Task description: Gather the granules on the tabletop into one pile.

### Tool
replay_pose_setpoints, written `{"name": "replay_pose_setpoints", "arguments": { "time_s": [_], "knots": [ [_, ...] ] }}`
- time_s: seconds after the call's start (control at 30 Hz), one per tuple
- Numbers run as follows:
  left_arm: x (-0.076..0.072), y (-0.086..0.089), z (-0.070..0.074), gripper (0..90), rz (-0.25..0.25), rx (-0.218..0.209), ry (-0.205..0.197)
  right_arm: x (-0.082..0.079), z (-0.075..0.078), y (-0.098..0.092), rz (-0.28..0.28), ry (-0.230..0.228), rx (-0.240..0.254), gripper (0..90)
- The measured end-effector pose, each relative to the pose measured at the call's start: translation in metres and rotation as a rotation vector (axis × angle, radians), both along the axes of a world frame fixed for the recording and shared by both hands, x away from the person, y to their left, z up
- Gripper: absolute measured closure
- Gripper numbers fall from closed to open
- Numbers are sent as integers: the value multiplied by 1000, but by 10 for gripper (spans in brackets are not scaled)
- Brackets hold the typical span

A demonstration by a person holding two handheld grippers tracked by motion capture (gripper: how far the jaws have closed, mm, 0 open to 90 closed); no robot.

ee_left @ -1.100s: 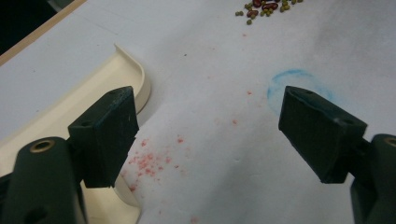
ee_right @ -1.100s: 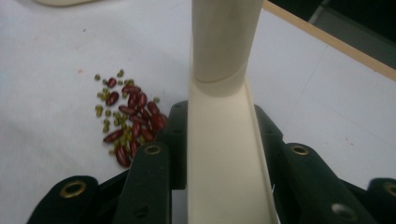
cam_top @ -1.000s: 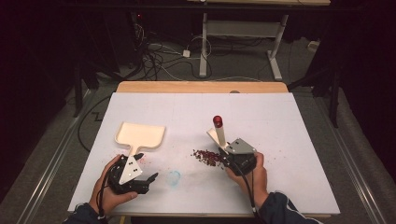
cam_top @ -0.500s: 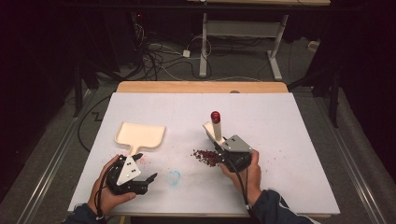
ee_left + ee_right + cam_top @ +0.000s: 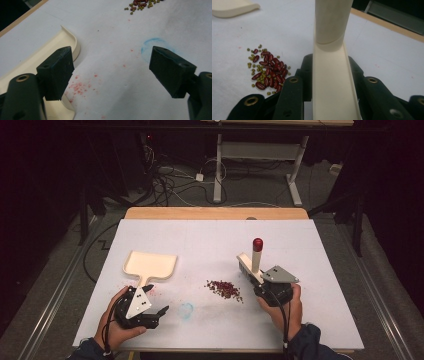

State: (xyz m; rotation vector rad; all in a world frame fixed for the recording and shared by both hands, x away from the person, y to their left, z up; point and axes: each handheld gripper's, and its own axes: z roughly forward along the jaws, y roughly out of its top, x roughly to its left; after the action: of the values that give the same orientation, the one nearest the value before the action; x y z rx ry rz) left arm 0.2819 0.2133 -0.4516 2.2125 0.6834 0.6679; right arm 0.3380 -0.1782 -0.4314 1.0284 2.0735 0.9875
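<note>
Two hand-held grippers work over a white surface (image 5: 325,270), a small heap of red and green beans (image 5: 224,289) lying between them. The right gripper (image 5: 256,276) is clenched on the cream back of a hand brush (image 5: 250,266), its jaws pressing both long sides in the right gripper view, where the brush's round handle (image 5: 333,20) rises straight ahead. In the high view that handle stands upright with a red cap (image 5: 257,243) on top. Against the picture of a second ago, the right hand (image 5: 285,307) and the brush have shifted to the right, away from the heap — the brush was at the pile's upper right edge then and now sits just clear of it, to the right. The grip on the brush is unchanged.

The left gripper (image 5: 161,310) rests low on the near left of the surface with its jaws released and wide apart, nothing between them; it has kept its place since the earlier pictures. Just beyond it lies a cream dustpan (image 5: 149,265), handle toward the person, where it lay before. Faint red specks and a blue ring mark (image 5: 186,310) stain the surface between the left gripper and the beans — the ring shows beside the right-hand jaw in the left gripper view.
</note>
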Motion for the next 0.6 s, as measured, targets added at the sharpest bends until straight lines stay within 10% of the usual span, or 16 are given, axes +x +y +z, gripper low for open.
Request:
{"name": "replay_pose_setpoints", "arguments": {
  "time_s": [0.43, 0.6],
  "knots": [
    [2, -3, -2, 191, -6, 9, 13, -6, -7, 52, 113, -2, -10, 676],
    [1, -1, -3, 191, 3, -1, 15, -5, 4, 43, 91, -56, -4, 676]
  ]
}}
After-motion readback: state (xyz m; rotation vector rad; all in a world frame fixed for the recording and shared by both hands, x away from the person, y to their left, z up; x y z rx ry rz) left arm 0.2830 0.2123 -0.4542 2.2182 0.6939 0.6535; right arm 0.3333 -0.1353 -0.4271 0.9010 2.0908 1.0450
